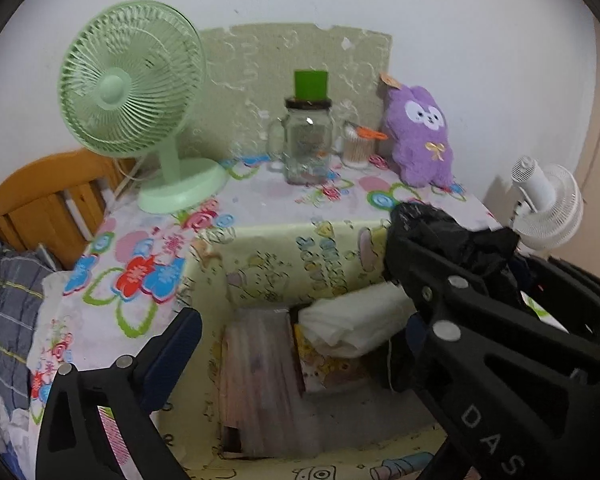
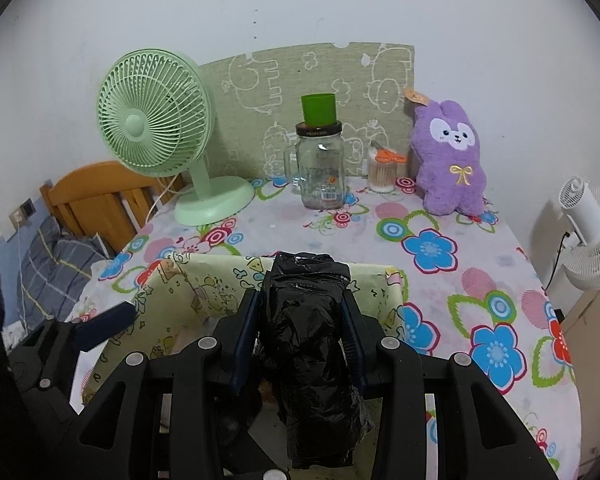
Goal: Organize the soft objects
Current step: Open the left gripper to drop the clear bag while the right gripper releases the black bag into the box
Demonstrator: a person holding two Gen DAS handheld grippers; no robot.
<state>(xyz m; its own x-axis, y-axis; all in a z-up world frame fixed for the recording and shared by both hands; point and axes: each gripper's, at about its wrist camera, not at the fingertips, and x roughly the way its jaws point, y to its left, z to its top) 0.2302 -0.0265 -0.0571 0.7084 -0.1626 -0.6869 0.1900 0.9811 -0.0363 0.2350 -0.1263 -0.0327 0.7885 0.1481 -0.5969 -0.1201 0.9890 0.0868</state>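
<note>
Nearest the right wrist camera, the right gripper clamps a crumpled black plastic bundle between its two blue-padded fingers, the pads pressing on both sides of it. The bundle hangs over the open top of a pale yellow cartoon-print fabric box at the near edge of the table.

The left gripper stands wide apart with nothing between its fingers – its left pad sits over the box's left wall, while its right finger lies behind the right gripper's arm. Below it, inside the box, lie a folded white cloth and a flat pinkish packet.

The box rests on a flowered tablecloth. Farther back stand a mint-green desk fan at the left and a clear glass jar mug with a green cup on its lid in the middle. Just beside the mug is a tub of cotton swabs with orange scissors across it. A purple plush rabbit leans upright against the wall at the right – well apart from the box. Off the table, a white clip fan shows at the far right, a wooden bed headboard at the left.
</note>
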